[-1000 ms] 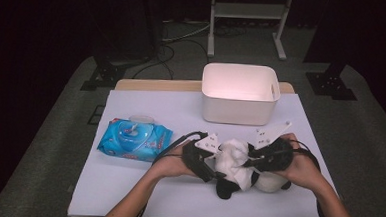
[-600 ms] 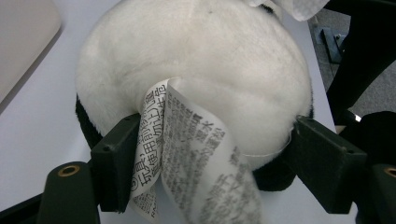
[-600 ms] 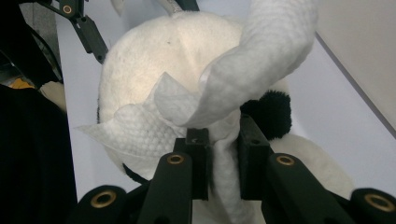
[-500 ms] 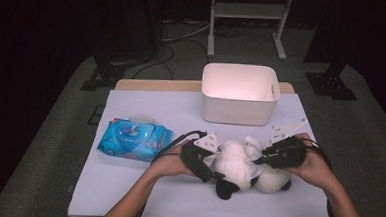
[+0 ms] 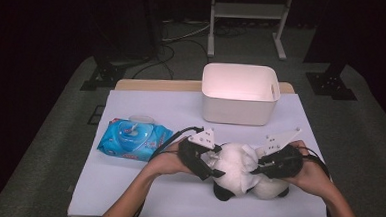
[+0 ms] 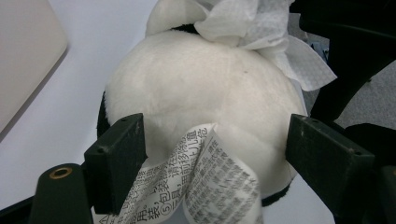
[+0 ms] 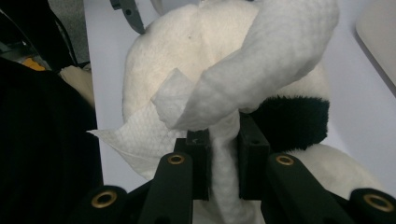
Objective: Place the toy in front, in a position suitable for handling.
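Observation:
A black-and-white plush panda (image 5: 235,178) lies on the white table near its front edge. My left gripper (image 5: 217,167) reaches in from the panda's left. Its jaws have just been opening slightly, and its wide-set pads (image 6: 116,158) still press the white body (image 6: 201,88) from both sides. A printed label (image 6: 205,186) hangs between the pads. My right gripper (image 7: 223,158) comes from the right and is shut on a white wet wipe (image 7: 261,65). The wipe is bunched over the top of the panda (image 7: 154,60).
A white empty bin (image 5: 239,93) stands behind the toy. A blue pack of wet wipes (image 5: 134,138) lies to the left. The bare white tabletop (image 5: 141,191) runs to the front edge, with dark floor, cables and a metal stand beyond.
The right gripper and its wipe have shifted a little across the top of the panda. The left gripper has stayed on the toy's side.

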Tool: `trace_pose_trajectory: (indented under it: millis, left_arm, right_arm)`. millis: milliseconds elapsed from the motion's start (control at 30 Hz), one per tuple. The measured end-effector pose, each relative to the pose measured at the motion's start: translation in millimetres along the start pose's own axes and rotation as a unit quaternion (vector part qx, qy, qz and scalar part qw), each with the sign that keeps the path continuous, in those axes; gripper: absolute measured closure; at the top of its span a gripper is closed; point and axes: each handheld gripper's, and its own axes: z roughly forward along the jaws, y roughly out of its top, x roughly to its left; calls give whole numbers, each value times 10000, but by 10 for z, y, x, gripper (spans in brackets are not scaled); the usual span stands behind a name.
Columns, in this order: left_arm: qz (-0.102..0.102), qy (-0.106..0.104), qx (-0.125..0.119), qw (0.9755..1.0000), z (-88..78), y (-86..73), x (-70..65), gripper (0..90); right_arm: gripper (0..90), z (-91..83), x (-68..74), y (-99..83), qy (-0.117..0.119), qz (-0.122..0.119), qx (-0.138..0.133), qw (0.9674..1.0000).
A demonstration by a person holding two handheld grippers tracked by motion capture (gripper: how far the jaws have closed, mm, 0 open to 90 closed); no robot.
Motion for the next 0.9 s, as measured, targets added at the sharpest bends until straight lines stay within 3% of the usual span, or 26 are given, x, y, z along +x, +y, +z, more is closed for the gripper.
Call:
trace_pose_trajectory:
  millis: [200, 467, 633, 900]
  left_arm:
    - [-33, -134, -46, 9999, 78, -12, -19, 225]
    - [-65, -114, 17, 9999, 84, -15, -49, 225]
    - [-19, -90, 37, 10000, 88, -18, -61, 225]
    - [3, -85, 57, 9999, 104, -27, -62, 228]
  right_arm:
    - [777, -20, -9, 50, 12, -38, -45, 10000]
    - [777, 153, 33, 481, 127, -487, 66, 9987]
    - [778, 282, 16, 660, 293, -565, 42, 9980]
    - [776, 209, -66, 591, 201, -420, -25, 9989]
